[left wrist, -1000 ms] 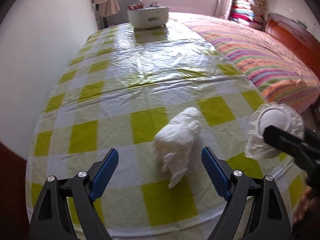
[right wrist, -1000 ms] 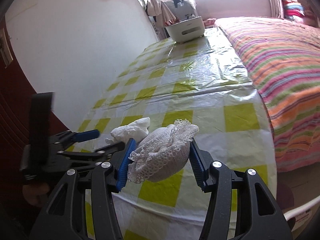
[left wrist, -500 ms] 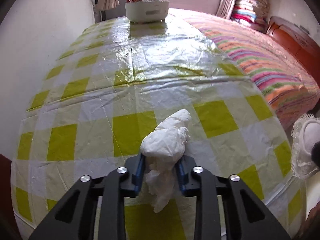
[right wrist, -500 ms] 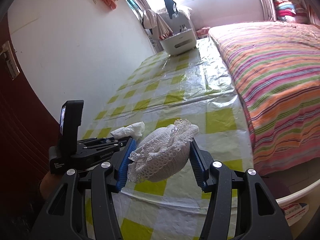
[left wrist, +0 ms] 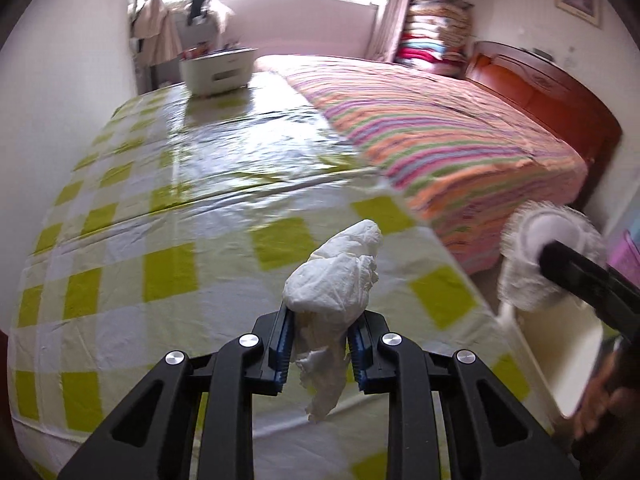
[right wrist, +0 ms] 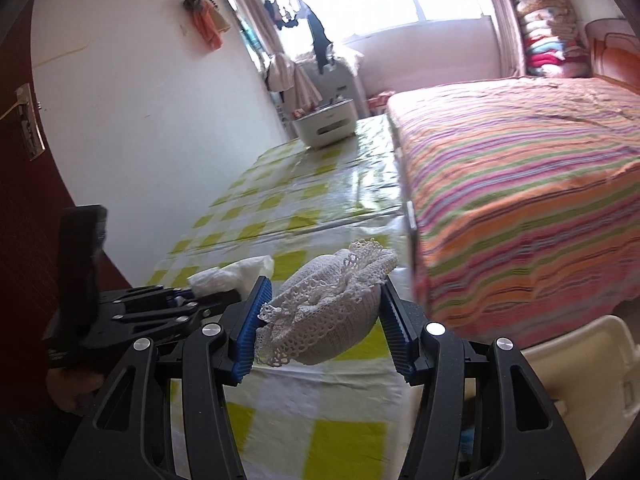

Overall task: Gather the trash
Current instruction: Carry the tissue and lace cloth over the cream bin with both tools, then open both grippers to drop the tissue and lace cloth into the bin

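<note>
- The left claw (left wrist: pixel 320 338) has gone from wide open around the crumpled tissue (left wrist: pixel 334 280) a second ago, to pinched on it half a second ago, and now it has lifted the wad off the checked counter (left wrist: pixel 120 240); the cloth below looks blurred, so the claw seems to be swinging as it carries.
- Its blue pads are drawn in close on the lower part of the tissue: the bulk of the wad stands out past the fingertips, and a loose tail hangs down between the fingers toward the camera.
- By my reading, the pick-up step for this piece is done, and what is left is to carry it to a bin.
- The right claw (right wrist: pixel 320 316) remains closed partway on the white lace-edged piece (right wrist: pixel 328 320), held across its width with the frilled rim uppermost, as it was in both earlier views; it hangs in the air past the near edge of the counter.
- In the left view that lace piece (left wrist: pixel 548 256) sits well to the right of the tissue, off the counter's corner.
- A pale container (right wrist: pixel 580 360) shows low at the right, under the right claw; it may be the bin, though its inside is hidden.
- Both claws are loaded, so dropping comes next, I would judge.
</note>
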